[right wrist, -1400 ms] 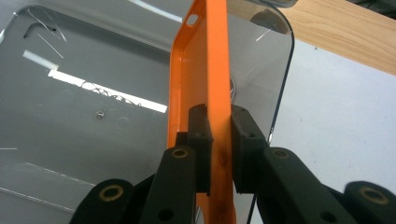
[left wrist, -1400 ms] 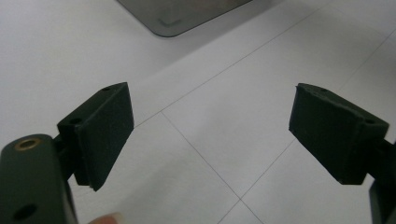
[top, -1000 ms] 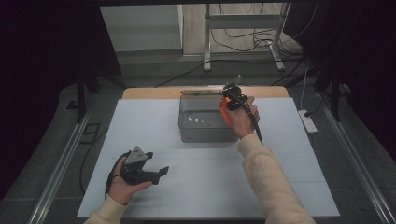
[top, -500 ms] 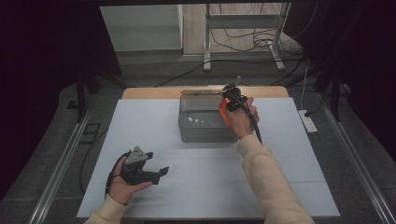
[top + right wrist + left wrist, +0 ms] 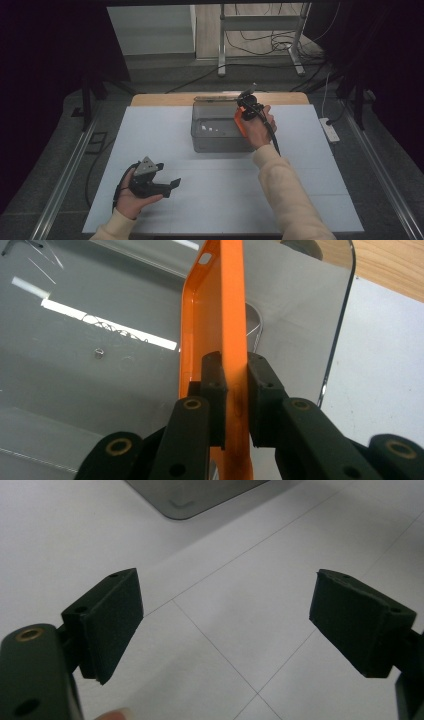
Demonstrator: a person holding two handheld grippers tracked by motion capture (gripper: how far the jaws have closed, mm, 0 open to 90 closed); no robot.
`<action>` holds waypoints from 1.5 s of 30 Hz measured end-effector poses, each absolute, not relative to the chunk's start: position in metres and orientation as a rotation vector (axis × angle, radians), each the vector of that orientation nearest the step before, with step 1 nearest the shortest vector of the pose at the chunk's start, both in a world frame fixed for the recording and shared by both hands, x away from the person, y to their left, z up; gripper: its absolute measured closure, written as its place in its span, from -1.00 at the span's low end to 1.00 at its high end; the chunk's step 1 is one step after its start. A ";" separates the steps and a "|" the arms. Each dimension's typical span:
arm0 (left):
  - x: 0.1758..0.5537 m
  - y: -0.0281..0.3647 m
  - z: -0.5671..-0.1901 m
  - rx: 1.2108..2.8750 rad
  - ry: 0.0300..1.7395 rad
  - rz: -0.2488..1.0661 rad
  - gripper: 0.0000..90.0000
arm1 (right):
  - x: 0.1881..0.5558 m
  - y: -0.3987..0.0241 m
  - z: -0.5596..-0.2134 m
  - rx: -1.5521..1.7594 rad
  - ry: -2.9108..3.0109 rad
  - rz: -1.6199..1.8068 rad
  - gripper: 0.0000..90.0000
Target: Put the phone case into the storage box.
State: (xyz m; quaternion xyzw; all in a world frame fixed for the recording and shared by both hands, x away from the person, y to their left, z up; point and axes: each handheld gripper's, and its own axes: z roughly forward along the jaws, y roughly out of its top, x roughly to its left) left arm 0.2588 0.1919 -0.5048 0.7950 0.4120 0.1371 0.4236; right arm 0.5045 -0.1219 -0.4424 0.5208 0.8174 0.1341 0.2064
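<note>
An orange phone case (image 5: 239, 122) (image 5: 220, 300) stands on edge over the right end of a grey metal tray (image 5: 215, 145) (image 5: 300, 315) at the back middle of the white table. My right gripper (image 5: 243, 114) (image 5: 235, 385) points down into the tray and is shut on the case's side rim, one pad on each face. Near the front left, my left gripper (image 5: 169, 175) (image 5: 225, 625) rests low over the table, open, with nothing between its pads. A corner of the tray (image 5: 195, 495) lies ahead of it.
Small pale bits (image 5: 210, 129) lie on the tray floor. A bare wooden strip (image 5: 280, 98) runs along the table's far edge. A power strip (image 5: 330, 129) lies off the right side. A metal stand (image 5: 260, 25) and cables are on the floor behind.
</note>
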 end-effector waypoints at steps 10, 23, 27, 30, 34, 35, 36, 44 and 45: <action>0.259 0.192 -0.505 1.990 1.030 0.344 -0.69 | 0.505 -0.123 -0.446 1.456 2.285 0.364 0.78; 0.259 0.192 -0.505 1.990 1.031 0.342 -0.69 | 0.504 -0.122 -0.448 1.429 2.292 0.334 0.74; 0.259 0.192 -0.505 1.990 1.031 0.343 -0.69 | 0.504 -0.122 -0.449 1.405 2.296 0.319 0.72; 0.259 0.192 -0.505 1.990 1.031 0.343 -0.69 | 0.503 -0.122 -0.449 1.392 2.292 0.310 0.72; 0.259 0.192 -0.505 1.991 1.030 0.343 -0.69 | 0.502 -0.123 -0.448 1.388 2.295 0.312 0.71; 0.259 0.192 -0.505 1.991 1.030 0.344 -0.69 | 0.502 -0.123 -0.448 1.385 2.297 0.312 0.71; 0.259 0.192 -0.505 1.990 1.030 0.342 -0.69 | 0.502 -0.123 -0.448 1.384 2.297 0.312 0.70; 0.259 0.192 -0.505 1.991 1.031 0.341 -0.69 | 0.497 -0.119 -0.439 1.310 2.274 0.361 0.43; 0.259 0.192 -0.504 1.991 1.031 0.341 -0.69 | 0.496 -0.118 -0.437 1.299 2.271 0.374 0.38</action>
